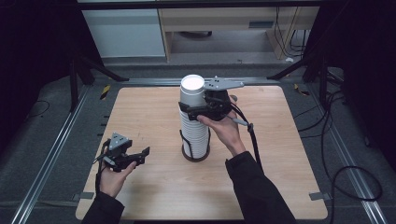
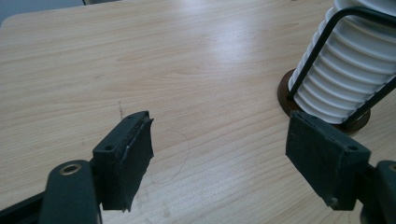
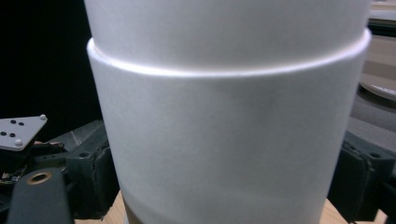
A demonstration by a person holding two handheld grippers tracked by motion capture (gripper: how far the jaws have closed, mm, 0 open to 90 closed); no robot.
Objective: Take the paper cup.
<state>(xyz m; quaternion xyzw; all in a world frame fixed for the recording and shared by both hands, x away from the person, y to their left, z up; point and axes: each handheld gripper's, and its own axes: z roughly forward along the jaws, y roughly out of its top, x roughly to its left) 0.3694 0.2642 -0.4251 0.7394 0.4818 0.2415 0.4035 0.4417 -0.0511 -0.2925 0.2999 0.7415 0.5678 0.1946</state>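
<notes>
Your right gripper (image 1: 198, 108) is high up at the stack of white paper cups (image 1: 194, 123). Its jaws are squeezed on the sides of the top cup (image 3: 229, 121), one on each side. In the right gripper view that cup's rim sits just under the cup above it.

The stack stands upside down in a black wire holder (image 2: 327, 37) on a round brown base (image 2: 285, 95), near the middle of the wooden desk (image 1: 154, 182).

Your left gripper (image 1: 135, 156) sits low over the desk, well apart from the stack. Its jaws are wide apart with nothing between them, just bare wood below.
</notes>
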